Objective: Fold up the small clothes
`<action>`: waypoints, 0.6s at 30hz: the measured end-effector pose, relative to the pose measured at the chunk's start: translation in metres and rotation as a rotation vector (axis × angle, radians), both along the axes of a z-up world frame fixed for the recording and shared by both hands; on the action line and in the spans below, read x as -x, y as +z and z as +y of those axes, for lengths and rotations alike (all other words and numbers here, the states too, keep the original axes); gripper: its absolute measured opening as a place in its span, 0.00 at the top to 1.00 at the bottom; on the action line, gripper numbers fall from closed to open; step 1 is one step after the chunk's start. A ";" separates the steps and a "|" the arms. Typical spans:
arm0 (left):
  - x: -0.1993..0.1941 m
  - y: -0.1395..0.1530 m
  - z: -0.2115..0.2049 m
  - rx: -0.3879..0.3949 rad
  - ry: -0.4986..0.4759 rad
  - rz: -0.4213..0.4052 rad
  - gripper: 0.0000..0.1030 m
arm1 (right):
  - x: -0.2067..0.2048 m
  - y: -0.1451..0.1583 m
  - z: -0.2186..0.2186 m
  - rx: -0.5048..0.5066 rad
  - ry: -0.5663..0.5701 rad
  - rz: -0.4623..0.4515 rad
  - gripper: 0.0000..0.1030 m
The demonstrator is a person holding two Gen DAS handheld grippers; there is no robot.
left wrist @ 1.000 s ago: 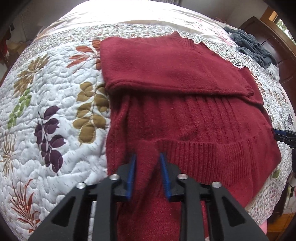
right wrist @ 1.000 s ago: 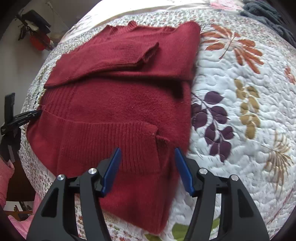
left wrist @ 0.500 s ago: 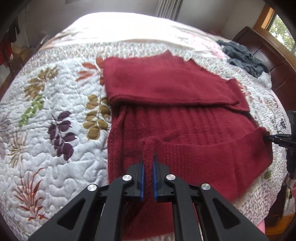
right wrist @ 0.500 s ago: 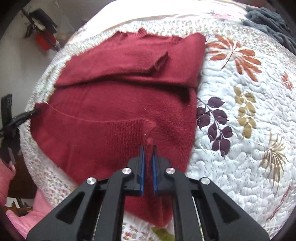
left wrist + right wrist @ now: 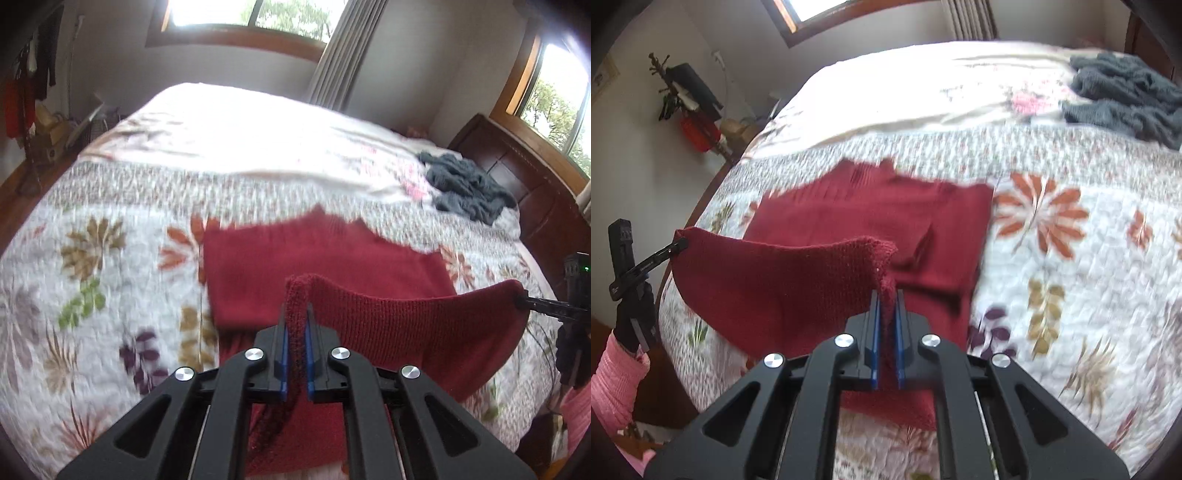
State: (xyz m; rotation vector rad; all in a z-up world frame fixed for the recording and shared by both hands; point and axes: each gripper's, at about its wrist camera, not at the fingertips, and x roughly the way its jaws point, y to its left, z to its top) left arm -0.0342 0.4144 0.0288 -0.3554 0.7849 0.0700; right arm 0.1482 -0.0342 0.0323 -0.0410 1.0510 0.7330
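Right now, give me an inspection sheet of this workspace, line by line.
Surface: bed with floral quilt, partly motion-blurred.
Job's things: red sweater, upper part flat on quilt with sleeves folded in; hem lifted off the bed.
Clutter: grey garment bunched near the dark wooden headboard.
Grippers: left gripper shut on one hem corner; right gripper shut on the other.
Cables: nothing seen.
Surroundings: windows, curtain, coat stand by the wall, pink sleeve.
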 end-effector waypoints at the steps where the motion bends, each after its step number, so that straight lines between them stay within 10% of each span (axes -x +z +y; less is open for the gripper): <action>1: -0.009 0.004 0.003 0.000 0.003 -0.011 0.94 | -0.006 0.004 0.005 -0.002 -0.004 -0.008 0.95; 11: -0.118 0.028 0.038 -0.010 0.048 -0.087 0.94 | -0.118 0.021 0.045 0.021 -0.106 -0.047 0.95; 18: -0.200 -0.021 0.060 -0.018 0.064 -0.007 0.94 | -0.200 -0.027 0.071 0.079 -0.181 0.030 0.95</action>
